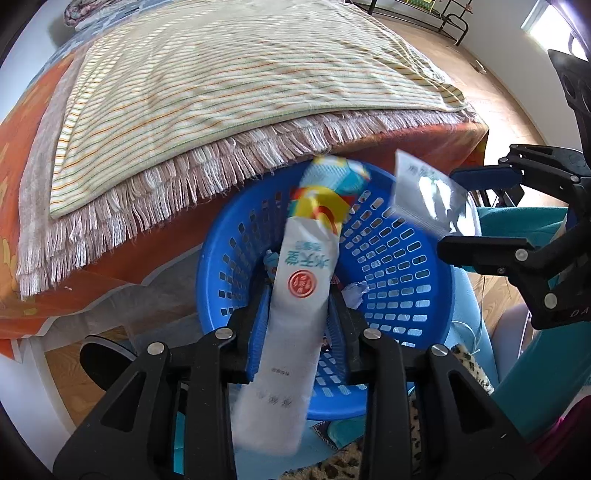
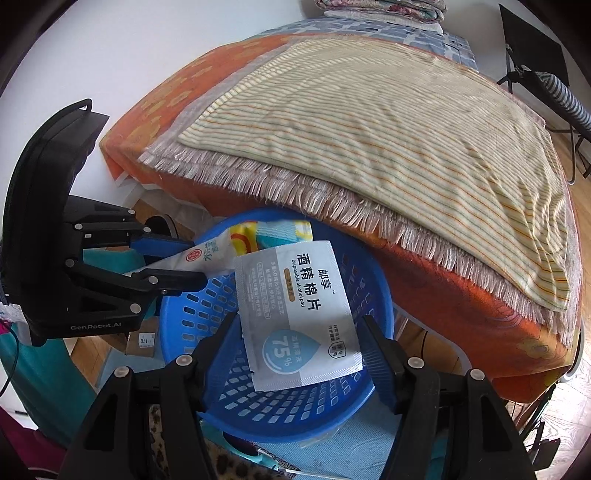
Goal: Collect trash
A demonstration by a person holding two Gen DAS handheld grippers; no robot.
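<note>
We see a bed [image 2: 424, 266] draped in an orange patterned sheet, and on it a cream striped blanket [image 1: 229, 85] over a fringed pinkish throw [image 1: 155, 206]. Behind the bed stands a plain white wall [image 2: 129, 55]. Beside the bed, light wooden floorboards [image 1: 472, 88] catch daylight from a window [image 1: 535, 22].

The basket [image 2: 369, 280] sits on the floor against the bed's [image 2: 443, 295] front edge; both wrappers hang over it, the long wrapper [image 1: 306, 280] left of the alcohol-pad packet [image 2: 295, 314].
</note>
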